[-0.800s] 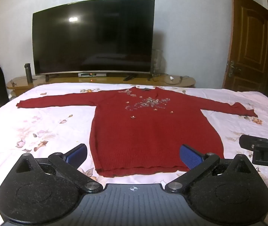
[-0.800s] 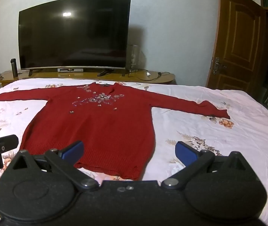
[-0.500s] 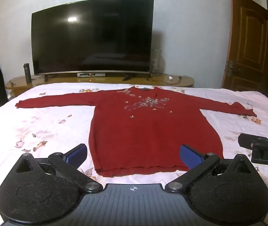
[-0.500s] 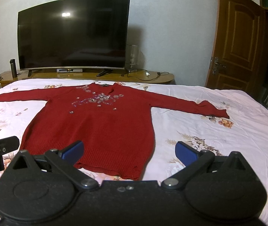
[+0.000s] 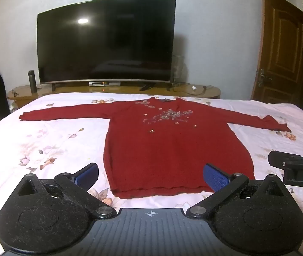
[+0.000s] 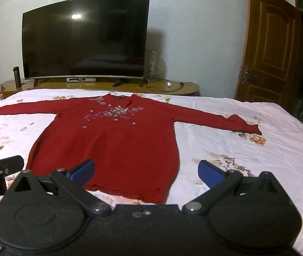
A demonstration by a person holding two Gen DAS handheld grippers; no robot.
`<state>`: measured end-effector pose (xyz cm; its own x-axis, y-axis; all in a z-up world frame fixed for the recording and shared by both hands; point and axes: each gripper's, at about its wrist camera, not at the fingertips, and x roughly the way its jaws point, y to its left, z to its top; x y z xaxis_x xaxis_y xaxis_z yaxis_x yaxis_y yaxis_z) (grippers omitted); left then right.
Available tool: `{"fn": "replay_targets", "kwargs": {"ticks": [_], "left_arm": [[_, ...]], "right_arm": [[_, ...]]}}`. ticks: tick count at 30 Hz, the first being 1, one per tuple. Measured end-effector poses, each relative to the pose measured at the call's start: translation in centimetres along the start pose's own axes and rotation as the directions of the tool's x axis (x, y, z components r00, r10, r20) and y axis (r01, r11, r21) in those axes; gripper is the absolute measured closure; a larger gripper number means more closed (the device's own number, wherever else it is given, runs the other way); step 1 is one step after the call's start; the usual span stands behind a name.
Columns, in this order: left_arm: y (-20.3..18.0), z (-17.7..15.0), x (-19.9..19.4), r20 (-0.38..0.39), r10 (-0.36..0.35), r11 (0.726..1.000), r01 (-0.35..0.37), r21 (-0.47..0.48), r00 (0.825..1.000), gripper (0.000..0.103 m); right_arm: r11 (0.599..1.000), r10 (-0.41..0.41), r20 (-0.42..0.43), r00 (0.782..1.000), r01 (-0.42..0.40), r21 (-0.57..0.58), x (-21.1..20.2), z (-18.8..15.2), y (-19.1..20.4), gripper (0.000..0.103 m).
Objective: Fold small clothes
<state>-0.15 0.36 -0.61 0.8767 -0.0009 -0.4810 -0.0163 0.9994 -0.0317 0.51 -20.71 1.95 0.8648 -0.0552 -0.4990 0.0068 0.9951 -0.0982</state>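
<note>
Little is changing between the earlier frames and now: both views are drifting only slightly across the scene, and the garment is lying exactly as it was.

Item location: the red sweater [image 5: 172,149] is lying flat, front side up, on the flowered bed sheet [image 5: 51,140], collar toward the television [image 5: 106,40], hem nearest the cameras. Both sleeves are extending straight out to the sides. A sequin decoration [image 6: 115,113] is sitting on the chest.

Tool state: the left hand-held gripper [image 5: 150,173] is hovering just short of the hem, jaws spread wide, nothing between them. The right hand-held gripper [image 6: 146,170] is doing the same over the hem's right corner, jaws likewise fully apart and empty. Each tool is showing at the edge of the other's view, so the two are working side by side.

Step in hand, as judged: approaching for the first fold. No fold is yet made.

Recommended procedure:
1. Pick one sleeve cuff [image 6: 249,128] or matching points on the two edges of the body, so both tools are lifting one straight line.
2. Lower each jaw flat to the knit and pinch the sweater only; the sheet beneath is soft and may be gathering into the grip.
3. Carry the fabric low and level, since loose knit is likely stretching and sagging.
4. Avoid clamping on the sequins.
</note>
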Motion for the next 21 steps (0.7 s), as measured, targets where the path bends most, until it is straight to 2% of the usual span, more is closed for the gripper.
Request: {"fn": "replay_targets", "kwargs": {"ticks": [16, 21], "left_arm": [[0.11, 0.20, -0.34, 0.016, 0.001, 1.000, -0.001, -0.003, 1.000, 0.000], [0.74, 0.40, -0.08, -0.017, -0.032, 0.998, 0.031, -0.049, 0.999, 0.000]], "right_arm": [[1.000, 0.005, -0.002, 1.000, -0.005, -0.008, 0.05, -0.09, 0.71, 0.001], [1.000, 0.006, -0.004, 1.000, -0.006, -0.004, 0.15, -0.14, 0.72, 0.001]]}}
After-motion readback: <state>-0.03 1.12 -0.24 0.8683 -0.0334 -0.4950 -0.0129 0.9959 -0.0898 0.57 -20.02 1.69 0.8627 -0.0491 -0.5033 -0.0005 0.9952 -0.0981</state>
